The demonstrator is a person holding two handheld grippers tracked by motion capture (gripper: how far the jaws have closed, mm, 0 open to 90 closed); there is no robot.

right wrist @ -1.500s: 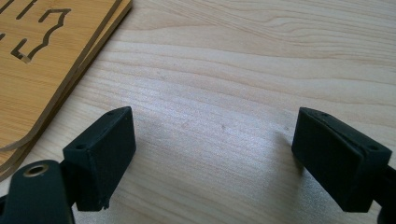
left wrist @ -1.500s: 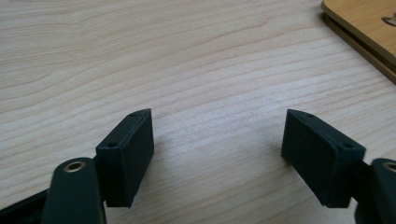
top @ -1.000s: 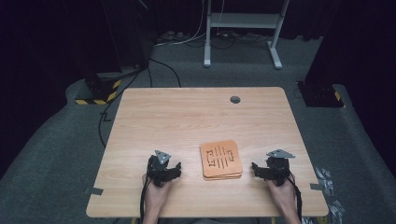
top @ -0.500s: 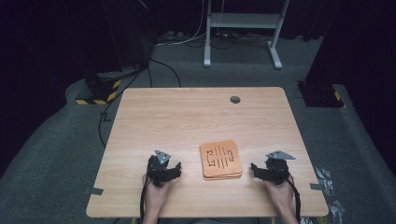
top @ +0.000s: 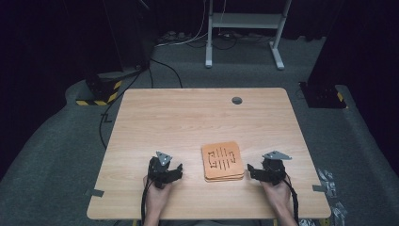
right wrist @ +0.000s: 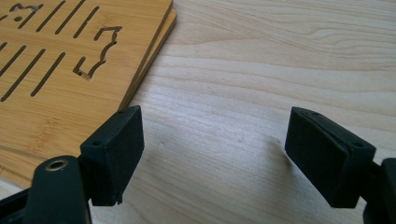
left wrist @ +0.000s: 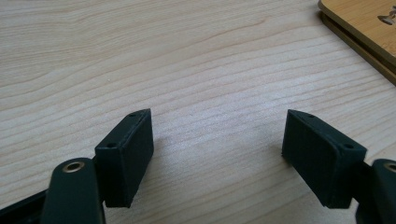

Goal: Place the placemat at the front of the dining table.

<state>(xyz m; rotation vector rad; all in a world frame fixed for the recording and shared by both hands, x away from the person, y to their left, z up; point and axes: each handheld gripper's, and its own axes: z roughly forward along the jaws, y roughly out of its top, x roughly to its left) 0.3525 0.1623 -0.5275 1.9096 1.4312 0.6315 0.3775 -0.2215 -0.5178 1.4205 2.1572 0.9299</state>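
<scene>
Bamboo coasters (top: 223, 161), a small stack of square slotted boards, lie flat on the table (top: 197, 117) near its near edge, a bit right of centre. Top board has cut-out slots and small shaped cut-outs; at least two more boards show under it, edges slightly offset.

Left gripper (top: 171, 175) sits on the near-left part of the table, left of the stack and apart from it, held by the person's left hand (top: 155, 197). In the left gripper view its jaws stand wide with only bare wood grain between them; the corner of the stack (left wrist: 369, 32) shows at the far right, well clear of the jaws. Nothing held.

Right gripper (top: 251, 170) sits just right of the stack, held by the right hand (top: 277, 195), tips pointing left toward the boards' right edge. In the right gripper view the jaws are wide, having just been closing a little, and only bare table lies between them. The one jaw in that view overlaps the stack's edge (right wrist: 70, 70); cannot tell if it touches the board or hovers over it. The other jaw is over bare table. No grip on anything.

Grey three-cornered plates top both grippers. Cables trail back along both forearms.

A round grommet hole (top: 236, 100) is at the far side of the table, right of centre. Grey carpet floor (top: 56, 155) surrounds the table; a white metal frame (top: 244, 28) stands far behind, a yellow-black striped base (top: 101, 92) far left.
</scene>
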